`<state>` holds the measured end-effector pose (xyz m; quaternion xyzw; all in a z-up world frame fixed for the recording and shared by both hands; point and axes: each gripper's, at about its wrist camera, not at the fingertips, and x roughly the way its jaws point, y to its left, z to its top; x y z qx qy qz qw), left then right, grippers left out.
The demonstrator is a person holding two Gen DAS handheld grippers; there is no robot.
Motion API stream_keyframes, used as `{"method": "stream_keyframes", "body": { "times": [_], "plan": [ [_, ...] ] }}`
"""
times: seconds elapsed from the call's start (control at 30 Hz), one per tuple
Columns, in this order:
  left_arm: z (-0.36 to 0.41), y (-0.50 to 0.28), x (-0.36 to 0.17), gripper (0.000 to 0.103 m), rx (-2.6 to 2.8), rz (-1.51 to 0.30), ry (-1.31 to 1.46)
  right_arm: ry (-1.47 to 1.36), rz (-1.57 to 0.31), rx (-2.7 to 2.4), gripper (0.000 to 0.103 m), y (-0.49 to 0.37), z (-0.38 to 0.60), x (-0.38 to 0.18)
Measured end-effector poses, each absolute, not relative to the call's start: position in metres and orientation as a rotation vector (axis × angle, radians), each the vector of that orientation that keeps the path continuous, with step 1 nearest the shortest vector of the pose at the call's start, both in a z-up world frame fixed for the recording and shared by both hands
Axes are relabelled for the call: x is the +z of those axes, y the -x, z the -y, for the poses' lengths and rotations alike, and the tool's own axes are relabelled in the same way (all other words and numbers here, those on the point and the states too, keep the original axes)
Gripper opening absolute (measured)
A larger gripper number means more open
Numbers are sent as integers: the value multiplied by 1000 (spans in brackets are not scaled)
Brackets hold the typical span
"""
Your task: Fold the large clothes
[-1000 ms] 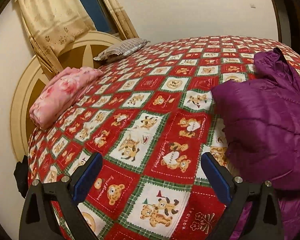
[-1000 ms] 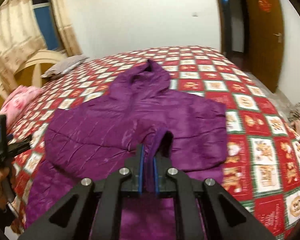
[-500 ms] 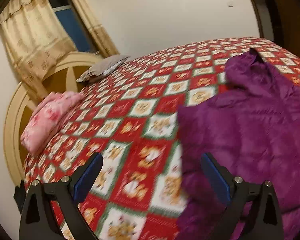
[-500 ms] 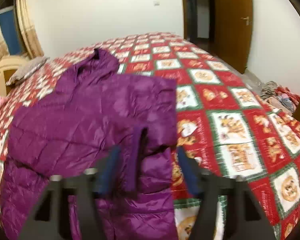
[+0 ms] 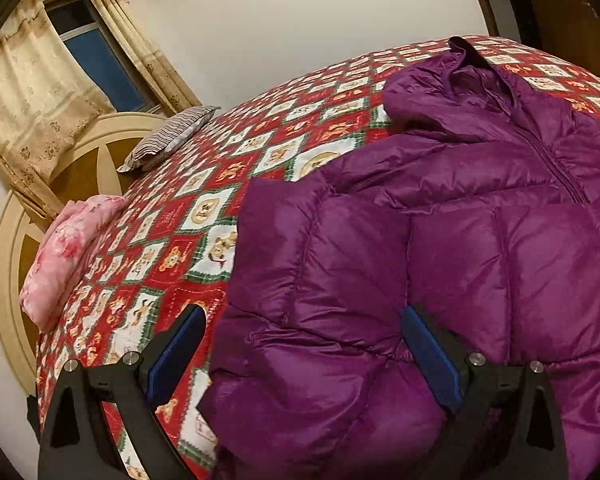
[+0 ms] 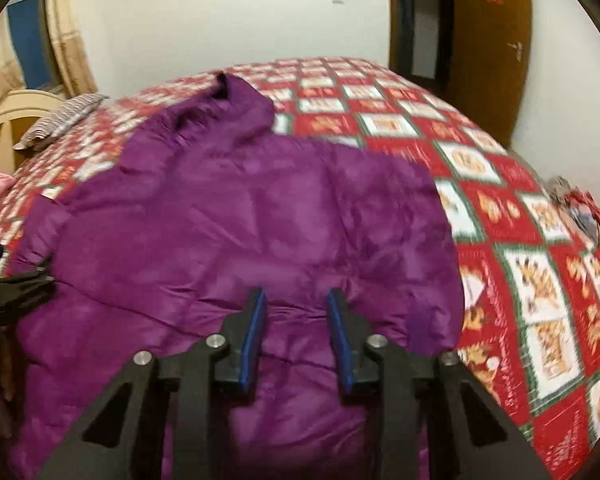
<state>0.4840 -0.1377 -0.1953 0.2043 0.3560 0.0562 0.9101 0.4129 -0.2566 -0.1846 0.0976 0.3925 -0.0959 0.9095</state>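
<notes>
**Purple jacket spread on a patterned bed**

Bedroom walls in plain cream back a wide bed point(image 5: 284, 152) covered by a red, green and white bear-print quilt. At far left a curtain point(image 5: 28, 92) hangs beside a dark window, above the rounded headboard point(image 5: 8, 248). A folded pink blanket point(image 5: 68, 252) lies along the quilt's left edge, and a striped pillow point(image 5: 172, 136) sits further back.

Left gripper point(image 5: 300, 344) stands wide apart above the quilt, with the jacket's left edge and sleeve bulging between its blue pads, which do not pinch the fabric.

Purple puffer jacket point(image 6: 240, 220) lies spread across the middle of the bed, its hood point(image 6: 236, 108) pointing toward the far side.

Right gripper point(image 6: 296, 332) hovers over the jacket's near part; its jaws have just been closing and now stand narrow but parted, nothing pinched between them. A brown door point(image 6: 488, 48) stands at right.
</notes>
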Motion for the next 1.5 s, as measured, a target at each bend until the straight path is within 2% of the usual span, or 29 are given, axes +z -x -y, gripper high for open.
{"method": "stream_keyframes", "body": {
  "times": [0.5, 0.7, 0.8, 0.93, 1.03, 1.2, 1.33, 1.5],
  "plan": [
    [129, -487, -198, 99, 82, -757, -349, -178, -799, -217, 30, -412, 253, -192],
    [104, -479, -143, 99, 58, -673, -290, -142, -829, -211, 27, -411, 255, -185],
    [95, -498, -132, 99, 161, -632, -346, -140, -767, -261, 27, -400, 256, -160],
    [80, -541, -156, 99, 248, -776, -309, -121, -710, -249, 27, -411, 246, -133],
    [81, -550, -182, 99, 250, -859, -281, -125, -750, -241, 27, -434, 246, -143],
    [104, -539, -199, 99, 243, -811, -352, -115, -838, -253, 27, -443, 256, -187],
    [115, -528, -206, 99, 257, -738, -415, -137, -824, -248, 27, -435, 263, -189],
    [114, -530, -207, 99, 261, -734, -412, -130, -818, -257, 27, -434, 261, -193]
  ]
}}
